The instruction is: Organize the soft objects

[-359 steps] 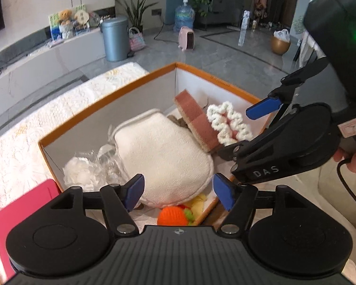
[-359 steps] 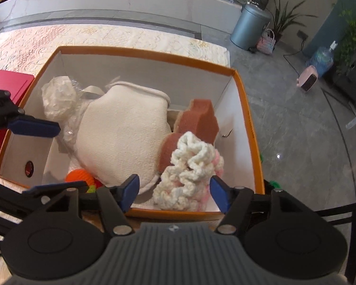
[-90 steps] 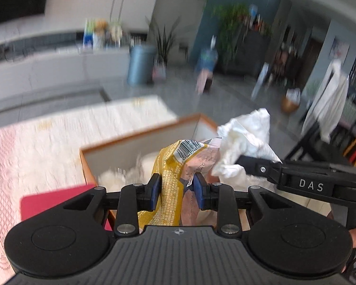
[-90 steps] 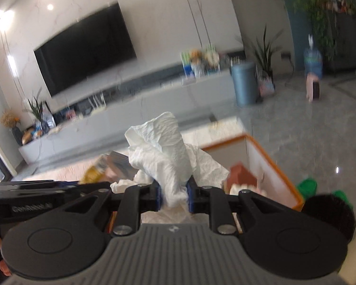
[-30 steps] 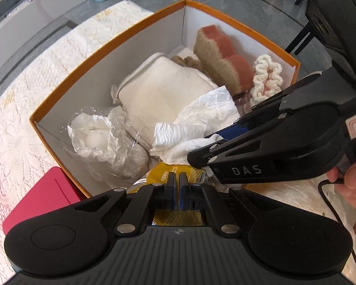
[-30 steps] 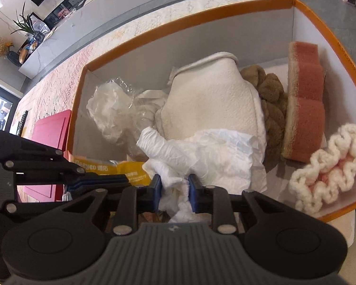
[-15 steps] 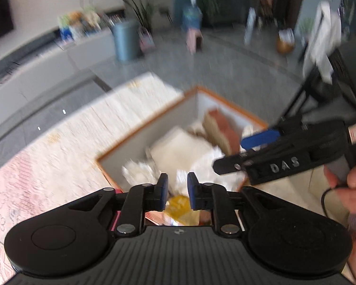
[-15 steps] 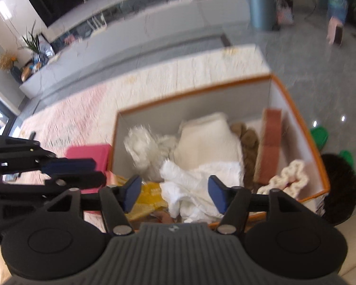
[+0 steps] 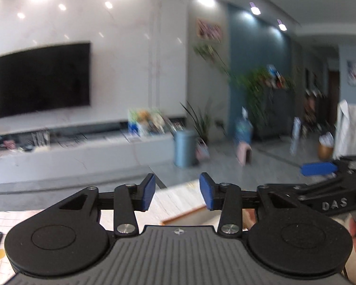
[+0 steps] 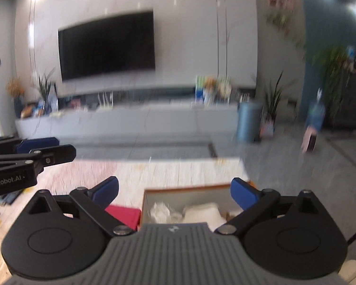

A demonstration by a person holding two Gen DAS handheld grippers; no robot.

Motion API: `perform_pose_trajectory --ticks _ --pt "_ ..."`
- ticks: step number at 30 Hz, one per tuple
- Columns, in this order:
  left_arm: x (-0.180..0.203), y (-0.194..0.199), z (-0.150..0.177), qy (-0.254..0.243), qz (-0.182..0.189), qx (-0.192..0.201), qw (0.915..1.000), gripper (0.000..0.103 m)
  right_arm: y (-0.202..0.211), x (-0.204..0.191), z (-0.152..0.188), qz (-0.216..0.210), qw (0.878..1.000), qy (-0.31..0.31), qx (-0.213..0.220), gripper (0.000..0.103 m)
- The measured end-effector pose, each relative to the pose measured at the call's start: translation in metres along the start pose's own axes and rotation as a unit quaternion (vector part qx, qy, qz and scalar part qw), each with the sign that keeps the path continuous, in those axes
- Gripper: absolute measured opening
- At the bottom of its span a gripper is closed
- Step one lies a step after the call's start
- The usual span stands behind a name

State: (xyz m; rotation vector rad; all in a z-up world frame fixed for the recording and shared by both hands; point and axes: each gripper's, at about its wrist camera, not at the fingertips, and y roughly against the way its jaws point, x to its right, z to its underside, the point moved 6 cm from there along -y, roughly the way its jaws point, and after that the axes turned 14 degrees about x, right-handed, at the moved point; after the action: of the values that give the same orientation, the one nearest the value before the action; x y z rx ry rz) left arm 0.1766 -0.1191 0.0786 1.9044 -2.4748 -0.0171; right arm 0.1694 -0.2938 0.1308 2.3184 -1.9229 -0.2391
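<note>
Both grippers are raised and tilted up toward the room, so the views are blurred. My left gripper (image 9: 177, 192) is open and empty; only an orange rim corner of the box (image 9: 185, 213) shows below it. My right gripper (image 10: 174, 191) is wide open and empty, above the orange-rimmed box (image 10: 189, 188). Inside the box I see a white plastic bundle (image 10: 160, 210) and a cream cloth (image 10: 203, 211); the rest is hidden behind the gripper body. The right gripper also shows in the left wrist view (image 9: 320, 185), and the left gripper in the right wrist view (image 10: 39, 153).
A red flat lid (image 10: 123, 213) lies left of the box on a lace-patterned tablecloth (image 10: 168, 168). Beyond are a low TV bench (image 10: 130, 121), a wall TV (image 10: 106, 45), a blue-grey bin (image 10: 248, 121) and plants.
Both grippers have lifted and tilted up away from the box. The left jaws have opened wider. The tissue and yellow packet let go earlier are out of sight.
</note>
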Motion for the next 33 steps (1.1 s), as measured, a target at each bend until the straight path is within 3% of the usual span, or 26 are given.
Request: perform_pose_trajectory --ticks 3,5,9,12,19,29,33 --pt "-0.006 0.018 0.003 -0.002 -0.035 0.042 0.9985 0.073 0.020 -0.014 0.009 0.018 0.999 0.005 0.041 0.100" --pt "-0.009 0.028 0.007 -0.014 -0.057 0.067 0.9960 0.079 0.028 -0.021 0.021 0.027 0.998 0.006 0.056 0.100" --pt "-0.011 0.043 0.021 -0.034 -0.079 0.082 0.9930 0.095 0.039 -0.034 0.051 0.043 0.997 0.009 0.071 0.100" --pt "-0.012 0.048 0.038 -0.042 -0.098 0.077 0.9914 0.101 0.048 -0.043 0.070 0.060 0.995 0.010 0.078 0.100" --pt "-0.027 0.059 0.072 -0.007 -0.125 0.034 0.9915 0.103 0.064 -0.050 0.113 0.096 0.992 -0.005 0.087 0.100" --pt "-0.035 0.067 0.114 0.010 -0.132 -0.020 0.9909 0.103 0.074 -0.039 0.148 0.100 0.988 -0.033 0.115 0.100" --pt "-0.031 0.068 0.121 0.006 -0.134 -0.030 0.9906 0.103 0.070 -0.035 0.158 0.099 0.989 -0.044 0.101 0.100"
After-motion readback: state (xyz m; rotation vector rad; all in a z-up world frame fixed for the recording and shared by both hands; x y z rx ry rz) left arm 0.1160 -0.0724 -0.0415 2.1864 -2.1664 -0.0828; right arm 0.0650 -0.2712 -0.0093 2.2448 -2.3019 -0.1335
